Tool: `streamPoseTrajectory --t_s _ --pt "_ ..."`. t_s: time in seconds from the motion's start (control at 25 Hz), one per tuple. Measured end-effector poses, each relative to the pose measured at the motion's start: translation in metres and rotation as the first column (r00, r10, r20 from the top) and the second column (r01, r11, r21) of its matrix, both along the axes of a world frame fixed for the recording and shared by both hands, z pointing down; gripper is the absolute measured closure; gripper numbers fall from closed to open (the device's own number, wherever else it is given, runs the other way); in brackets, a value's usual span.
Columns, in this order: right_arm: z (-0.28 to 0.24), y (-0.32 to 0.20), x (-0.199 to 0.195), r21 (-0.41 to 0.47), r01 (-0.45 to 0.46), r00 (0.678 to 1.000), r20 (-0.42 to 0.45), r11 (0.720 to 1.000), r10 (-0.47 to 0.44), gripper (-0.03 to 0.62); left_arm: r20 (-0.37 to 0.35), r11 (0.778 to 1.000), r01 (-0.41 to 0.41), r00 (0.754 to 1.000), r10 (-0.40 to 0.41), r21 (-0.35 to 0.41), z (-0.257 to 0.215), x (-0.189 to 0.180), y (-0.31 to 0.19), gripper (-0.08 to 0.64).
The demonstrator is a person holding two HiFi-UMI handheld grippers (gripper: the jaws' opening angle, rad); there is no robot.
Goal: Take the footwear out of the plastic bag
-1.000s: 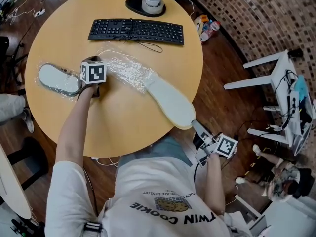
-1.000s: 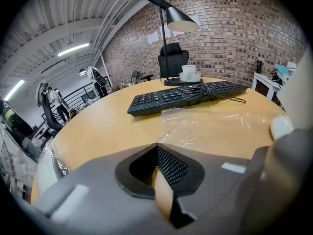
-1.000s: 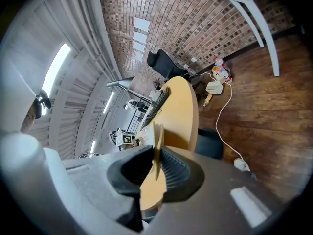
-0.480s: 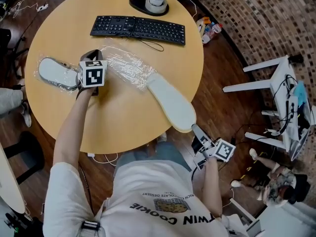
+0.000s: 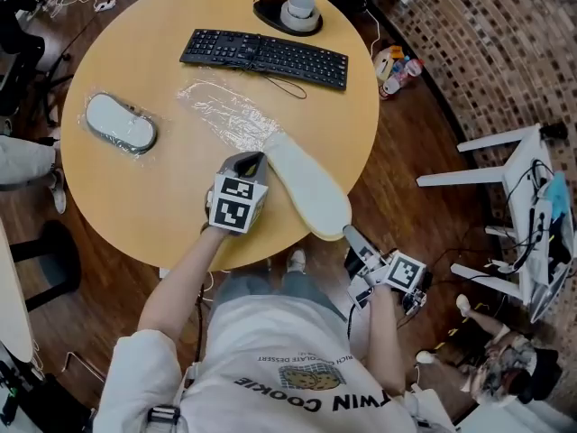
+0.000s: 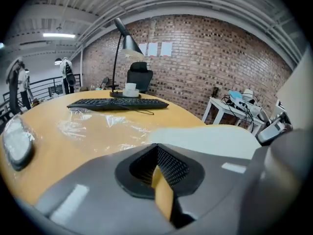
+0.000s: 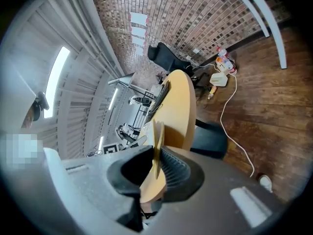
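A long white slipper (image 5: 302, 180) lies on the round wooden table (image 5: 162, 197), its near end hanging over the edge. Its far end rests at the mouth of a crumpled clear plastic bag (image 5: 225, 115). My right gripper (image 5: 347, 235) is below the table edge, shut on the slipper's overhanging end; a thin cream edge passes between its jaws (image 7: 156, 165). My left gripper (image 5: 248, 161) hovers right beside the slipper's middle, jaws together with nothing in them (image 6: 159, 169). The slipper (image 6: 210, 141) and bag (image 6: 93, 126) lie just ahead of it. A second slipper (image 5: 120, 123), wrapped in plastic, sits far left.
A black keyboard (image 5: 266, 57) and a lamp base (image 5: 297, 14) stand at the table's far side. On the wooden floor to the right are white furniture (image 5: 514, 179) and small bottles (image 5: 397, 64). Cables trail on the floor.
My left gripper has left the wrapped slipper at the far left and swung right and nearer, to the white slipper's side. The right gripper has kept still.
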State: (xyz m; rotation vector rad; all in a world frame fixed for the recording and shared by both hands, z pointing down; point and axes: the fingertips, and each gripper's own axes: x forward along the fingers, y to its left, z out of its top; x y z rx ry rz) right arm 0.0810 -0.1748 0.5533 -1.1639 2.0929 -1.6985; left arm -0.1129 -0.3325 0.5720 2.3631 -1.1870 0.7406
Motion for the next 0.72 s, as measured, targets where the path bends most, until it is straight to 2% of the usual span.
streamPoseTrajectory --t_s 0.12,0.4,0.56,0.72 --pt "0.003 0.003 0.002 -0.014 0.019 1.0 0.001 1.0 -0.019 0.54 0.041 0.999 0.03 0.999 -0.029 -0.021 0.014 -0.007 -0.006 0.554" --pt "0.007 0.009 0.009 -0.014 0.073 0.997 0.03 0.997 -0.072 0.54 0.122 0.996 0.089 0.989 -0.089 0.009 0.018 -0.02 -0.026 0.554" --pt "0.012 0.003 -0.003 0.002 0.107 0.992 0.064 0.994 -0.107 0.54 0.079 0.988 0.151 0.985 -0.154 0.033 -0.003 -0.028 -0.025 0.554" --pt "0.02 -0.008 -0.017 0.008 0.119 0.989 0.089 0.993 -0.119 0.535 -0.027 0.976 0.202 0.979 -0.201 0.079 -0.046 -0.027 -0.008 0.554"
